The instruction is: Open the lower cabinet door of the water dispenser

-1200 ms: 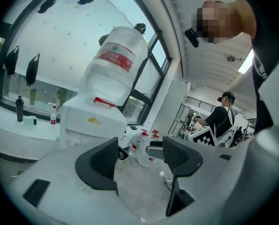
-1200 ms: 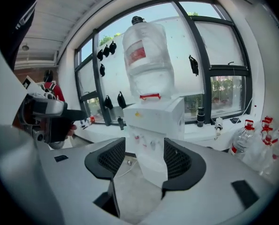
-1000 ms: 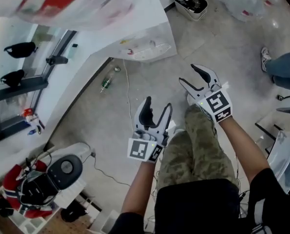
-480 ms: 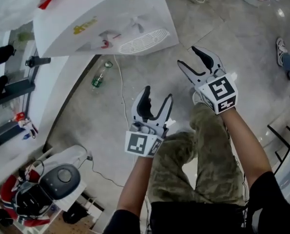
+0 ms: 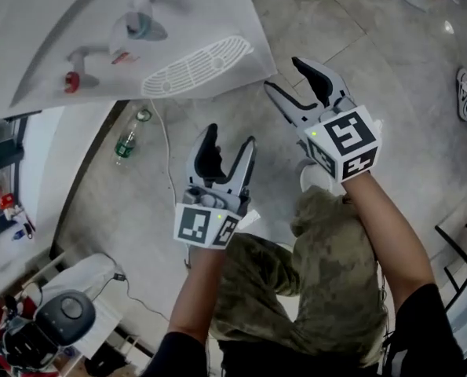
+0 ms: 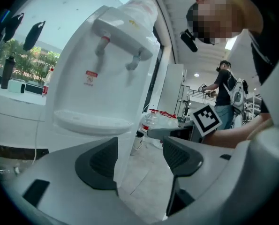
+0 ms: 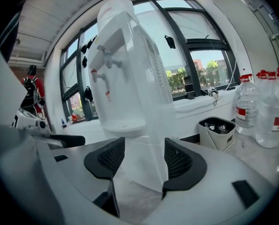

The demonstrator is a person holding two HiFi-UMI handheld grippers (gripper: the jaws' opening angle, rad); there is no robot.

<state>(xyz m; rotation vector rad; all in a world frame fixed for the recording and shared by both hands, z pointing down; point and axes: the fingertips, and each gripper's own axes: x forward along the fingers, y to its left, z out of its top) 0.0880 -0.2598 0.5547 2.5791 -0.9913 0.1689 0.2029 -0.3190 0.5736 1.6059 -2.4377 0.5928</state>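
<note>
Up front-left on floor, water dispenser (image 5: pixel 139 45) fills more of my head view than second ago, so I'm closing in. Left gripper (image 5: pixel 228 144) and right gripper (image 5: pixel 290 81) point toward it, fingers wide, empty. Lower cabinet door untouched; reach comes next, I reckon.

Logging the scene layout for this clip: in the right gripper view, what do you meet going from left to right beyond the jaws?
Standing person → water dispenser → bin → water bottles.
</note>
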